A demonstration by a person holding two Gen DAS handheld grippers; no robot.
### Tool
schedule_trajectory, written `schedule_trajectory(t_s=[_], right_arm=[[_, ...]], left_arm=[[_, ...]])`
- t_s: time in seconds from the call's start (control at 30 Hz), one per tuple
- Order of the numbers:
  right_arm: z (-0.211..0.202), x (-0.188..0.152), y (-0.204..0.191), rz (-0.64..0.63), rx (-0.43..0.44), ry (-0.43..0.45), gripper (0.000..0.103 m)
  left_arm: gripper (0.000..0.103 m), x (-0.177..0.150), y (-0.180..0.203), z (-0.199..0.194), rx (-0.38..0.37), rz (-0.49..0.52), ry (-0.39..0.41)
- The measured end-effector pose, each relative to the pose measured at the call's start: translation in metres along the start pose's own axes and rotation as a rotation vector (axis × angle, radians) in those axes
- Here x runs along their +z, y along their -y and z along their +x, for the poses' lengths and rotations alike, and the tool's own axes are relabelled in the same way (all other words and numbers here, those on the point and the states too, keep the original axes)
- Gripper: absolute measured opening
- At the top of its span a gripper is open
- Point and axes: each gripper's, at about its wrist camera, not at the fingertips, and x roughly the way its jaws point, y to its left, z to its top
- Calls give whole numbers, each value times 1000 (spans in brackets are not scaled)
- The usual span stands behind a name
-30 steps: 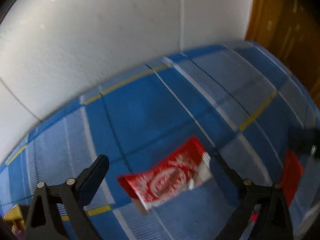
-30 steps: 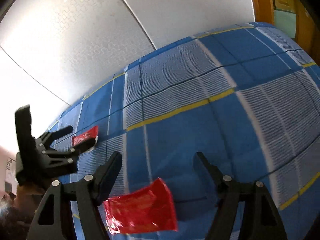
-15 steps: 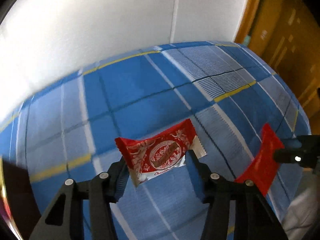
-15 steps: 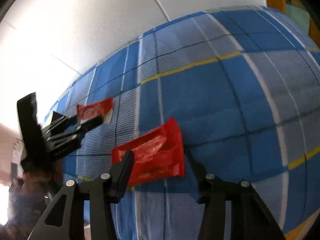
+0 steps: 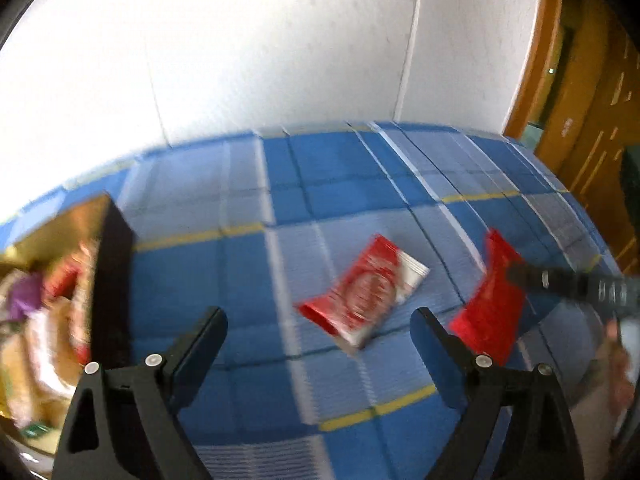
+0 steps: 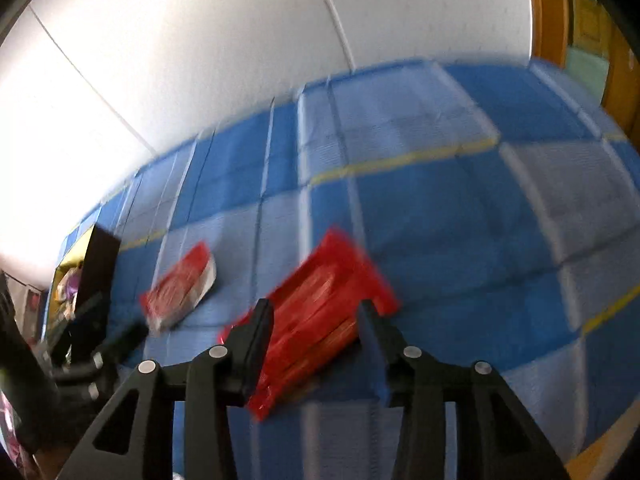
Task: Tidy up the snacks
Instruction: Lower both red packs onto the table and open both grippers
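Note:
A red and white snack packet (image 5: 362, 294) lies on the blue checked cloth (image 5: 340, 184), a little ahead of my left gripper (image 5: 318, 328), which is open and empty. It also shows in the right wrist view (image 6: 180, 292). My right gripper (image 6: 316, 320) is shut on a plain red snack packet (image 6: 320, 320), gripped between both fingers and lifted off the cloth. That packet also shows in the left wrist view (image 5: 492, 308), with the right gripper's finger (image 5: 560, 280) on it. Both views are blurred.
A dark box with a gold lining (image 5: 108, 280) stands at the left and holds several snacks (image 5: 28, 300); it also shows in the right wrist view (image 6: 96, 264). A white wall (image 5: 280, 40) runs behind the table. Wooden furniture (image 5: 580, 100) stands at the right.
My left gripper has opened and let go of the red and white packet, which now lies on the cloth. My right gripper has closed on the plain red packet and lifted it.

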Motion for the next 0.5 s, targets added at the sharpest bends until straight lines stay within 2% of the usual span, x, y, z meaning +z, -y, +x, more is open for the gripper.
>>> schedule_trajectory(t_s=[0.13, 0.17, 0.23, 0.3, 0.43, 0.5], right_arm=[[11, 5, -21, -32, -79, 17, 45], [16, 9, -24, -36, -70, 29, 49], [25, 14, -38, -96, -27, 61, 50], [33, 25, -41, -155, -50, 85, 50], [2, 20, -22, -98, -39, 136, 51], [-6, 7, -19, -91, -77, 132, 61]], left_arm=[[93, 5, -15, -5, 42, -22, 17], [93, 4, -19, -8, 42, -33, 18], [93, 3, -23, -7, 48, -50, 12], [93, -1, -26, -9, 35, -58, -2], [93, -4, -21, -9, 31, -35, 9], [93, -4, -18, -6, 45, -23, 12]])
